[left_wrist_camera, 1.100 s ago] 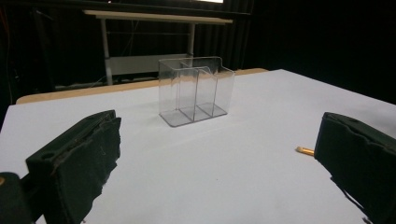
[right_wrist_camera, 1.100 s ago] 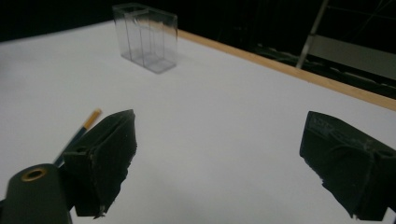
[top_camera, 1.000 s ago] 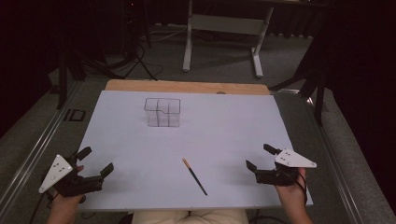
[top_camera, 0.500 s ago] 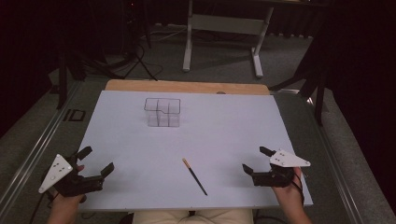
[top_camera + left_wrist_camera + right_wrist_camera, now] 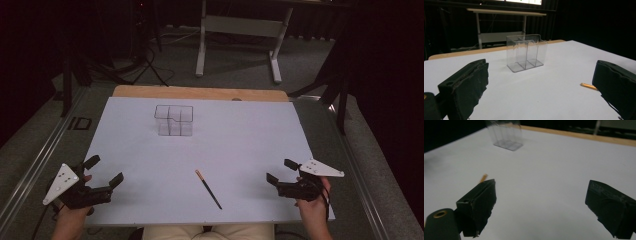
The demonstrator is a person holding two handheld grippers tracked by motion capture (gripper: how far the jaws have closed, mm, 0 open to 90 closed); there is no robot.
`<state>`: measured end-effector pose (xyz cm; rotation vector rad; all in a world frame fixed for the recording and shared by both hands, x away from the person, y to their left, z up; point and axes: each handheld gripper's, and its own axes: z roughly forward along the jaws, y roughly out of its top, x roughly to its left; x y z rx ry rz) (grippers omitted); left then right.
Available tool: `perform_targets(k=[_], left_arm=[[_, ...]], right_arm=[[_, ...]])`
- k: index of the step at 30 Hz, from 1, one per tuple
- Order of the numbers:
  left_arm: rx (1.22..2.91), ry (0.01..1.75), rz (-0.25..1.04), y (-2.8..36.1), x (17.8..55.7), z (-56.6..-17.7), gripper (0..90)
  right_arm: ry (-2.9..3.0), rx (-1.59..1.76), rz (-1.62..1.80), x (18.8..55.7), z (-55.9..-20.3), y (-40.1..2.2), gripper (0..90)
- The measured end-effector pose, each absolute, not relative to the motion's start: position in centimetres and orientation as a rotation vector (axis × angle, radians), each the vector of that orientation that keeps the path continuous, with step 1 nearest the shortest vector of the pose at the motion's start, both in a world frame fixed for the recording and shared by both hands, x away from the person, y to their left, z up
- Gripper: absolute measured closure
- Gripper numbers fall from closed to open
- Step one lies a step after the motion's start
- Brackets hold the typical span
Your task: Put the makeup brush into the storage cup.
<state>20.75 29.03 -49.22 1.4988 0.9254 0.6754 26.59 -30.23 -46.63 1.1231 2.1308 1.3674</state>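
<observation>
Black with an orange far tip, one slim pencil (image 5: 208,189) lies near the white table's (image 5: 250,135) near edge, one clear divided box (image 5: 173,120) standing far-left. Two grippers, left gripper (image 5: 104,170) and right gripper (image 5: 281,171), gape wide, empty.

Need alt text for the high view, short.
Seen from above, a white table with a person's hands holding two open hand-held grippers at its near corners: the left hand-held gripper and the right hand-held gripper. A dark pencil lies between them; a clear, empty divided organizer stands farther back.
</observation>
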Motion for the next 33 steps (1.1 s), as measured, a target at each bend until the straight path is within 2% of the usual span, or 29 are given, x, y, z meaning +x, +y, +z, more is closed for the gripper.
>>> perform_targets(k=[8,17,26,33], left_arm=[[1.491,0.935,0.678,29.4,20.6,-49.3,1.1],[1.495,0.942,0.683,29.3,20.6,-49.3,1.1],[1.484,0.947,0.685,29.4,20.5,-49.2,1.1],[1.487,0.946,0.682,29.3,20.5,-49.2,1.1]], right_arm=[[2.084,1.428,1.368,27.7,-47.6,-31.6,9.9],[2.026,1.793,1.217,28.5,-48.7,-33.6,9.3],[2.284,1.856,0.778,29.7,-49.5,-33.4,9.4],[2.528,1.752,0.503,30.2,-50.0,-31.7,9.4]])
